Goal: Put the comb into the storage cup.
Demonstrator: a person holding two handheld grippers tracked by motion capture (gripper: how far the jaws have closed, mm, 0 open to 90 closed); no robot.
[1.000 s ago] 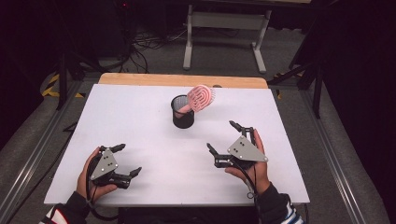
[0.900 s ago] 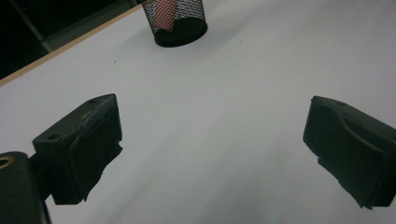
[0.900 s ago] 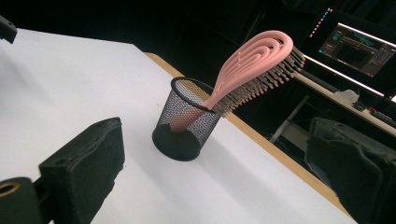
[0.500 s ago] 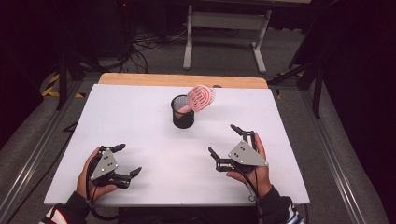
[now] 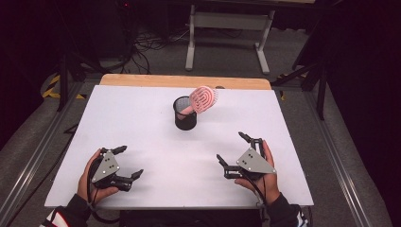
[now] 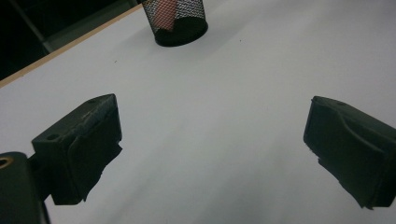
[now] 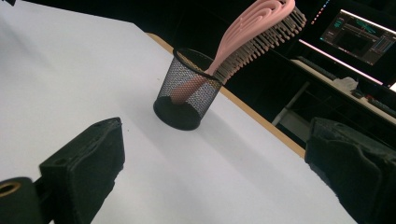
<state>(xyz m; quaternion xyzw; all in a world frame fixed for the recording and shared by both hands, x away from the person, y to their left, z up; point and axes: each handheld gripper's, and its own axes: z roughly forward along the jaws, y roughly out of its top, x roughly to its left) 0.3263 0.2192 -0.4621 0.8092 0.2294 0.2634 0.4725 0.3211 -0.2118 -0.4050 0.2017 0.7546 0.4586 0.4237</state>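
High view: brush (image 5: 203,100) standing in the cup (image 5: 185,114), both grippers back at the near edge with nothing in them.

We see the pink brush handle-down in the black mesh cup, its head leaning out over the rim toward the far right; the cup stands mid-table toward the far side, well apart from both grippers; in the right gripper view the brush (image 7: 254,35) and cup (image 7: 187,95) lie ahead between wide-open jaws; the left gripper (image 5: 127,163) and right gripper (image 5: 235,149) both rest low near the table (image 5: 142,123), jaws spread wide, holding nothing; we judge the brush is either just placed or about to be taken out; if taken out, the next move calls for a reach forward and a grip on the head above the rim, lifting straight so the cup does not tip.
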